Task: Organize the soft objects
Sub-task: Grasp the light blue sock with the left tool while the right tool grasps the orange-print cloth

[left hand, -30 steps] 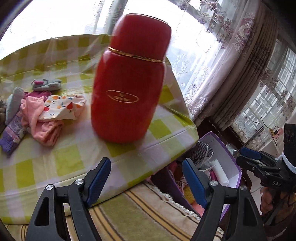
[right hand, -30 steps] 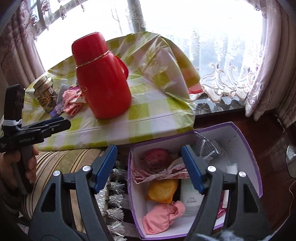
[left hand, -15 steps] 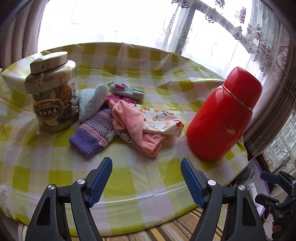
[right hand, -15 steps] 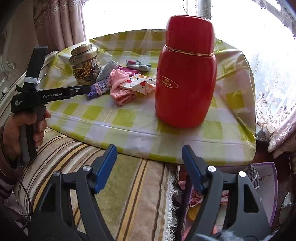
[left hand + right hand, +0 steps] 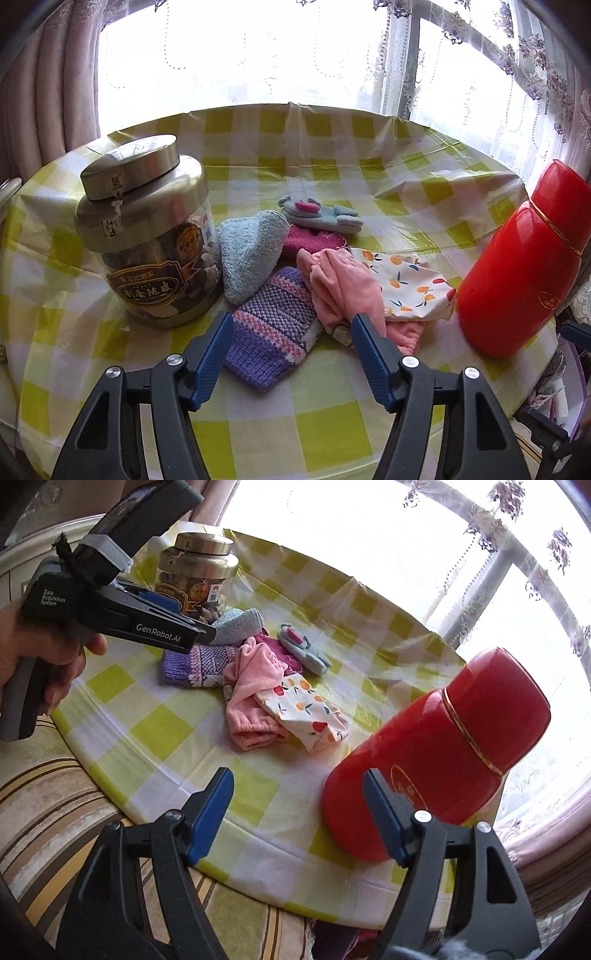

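Observation:
A heap of soft things lies on the checked tablecloth [image 5: 258, 424]: a purple striped knit piece [image 5: 273, 325], a pink cloth [image 5: 343, 284], a fruit-print cloth [image 5: 410, 284], a light blue terry piece [image 5: 251, 251], a magenta knit piece [image 5: 314, 240] and a grey-blue piece [image 5: 317, 216]. My left gripper [image 5: 291, 321] hovers just in front of the purple knit piece. Its jaws are closing, with that piece showing between them, and the pads are not touching it. My right gripper [image 5: 297, 779] is open and empty near the table's edge. The heap [image 5: 255, 686] lies beyond it.
A tall red flask [image 5: 517, 277] stands right of the heap, close behind my right gripper's right finger [image 5: 384, 812]. A metal-lidded jar [image 5: 147, 240] stands at the heap's left. A striped cushion [image 5: 55, 812] lies below the table edge. Curtains hang behind.
The left view swung from the red flask to the soft heap and came closer, and its jaws narrowed. The right view swung from the purple box up to the table and rolled.

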Demonstrator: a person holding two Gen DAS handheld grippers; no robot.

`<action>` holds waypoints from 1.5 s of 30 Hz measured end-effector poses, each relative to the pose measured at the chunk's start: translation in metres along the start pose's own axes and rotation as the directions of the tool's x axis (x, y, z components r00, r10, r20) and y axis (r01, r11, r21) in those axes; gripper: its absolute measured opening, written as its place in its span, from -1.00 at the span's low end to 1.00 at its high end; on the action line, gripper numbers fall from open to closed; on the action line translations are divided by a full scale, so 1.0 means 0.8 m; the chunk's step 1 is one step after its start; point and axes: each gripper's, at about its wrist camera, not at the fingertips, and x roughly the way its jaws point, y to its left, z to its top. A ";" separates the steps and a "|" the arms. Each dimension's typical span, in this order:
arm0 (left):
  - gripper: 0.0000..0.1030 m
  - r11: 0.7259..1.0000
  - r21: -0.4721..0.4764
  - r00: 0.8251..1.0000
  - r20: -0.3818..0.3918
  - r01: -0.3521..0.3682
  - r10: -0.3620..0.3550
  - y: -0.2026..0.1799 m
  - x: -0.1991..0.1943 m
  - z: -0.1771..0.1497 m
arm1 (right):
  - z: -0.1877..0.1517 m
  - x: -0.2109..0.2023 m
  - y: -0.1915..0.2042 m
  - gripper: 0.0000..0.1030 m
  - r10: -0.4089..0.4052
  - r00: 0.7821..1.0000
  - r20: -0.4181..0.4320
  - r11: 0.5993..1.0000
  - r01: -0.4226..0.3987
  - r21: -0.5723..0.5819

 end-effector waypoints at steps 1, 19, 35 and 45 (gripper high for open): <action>0.24 1.000 0.009 1.000 0.001 -0.013 0.013 0.000 0.006 0.004 | 0.005 0.008 0.003 0.46 -0.019 1.000 0.005 1.000 0.019 -0.023; 0.17 0.964 0.158 0.972 -0.068 -0.213 0.225 -0.002 0.123 0.038 | 0.041 0.157 0.040 0.46 -0.275 0.956 -0.100 0.888 0.213 -0.406; -0.48 0.937 0.224 0.953 -0.078 -0.269 0.293 -0.012 0.171 0.048 | 0.045 0.225 0.032 -0.29 -0.276 0.945 -0.175 0.902 0.192 -0.387; -0.75 0.988 0.049 0.989 -0.024 -0.148 0.149 0.013 0.134 0.052 | 0.056 0.186 -0.003 -0.82 -0.146 0.979 -0.142 0.985 0.130 -0.113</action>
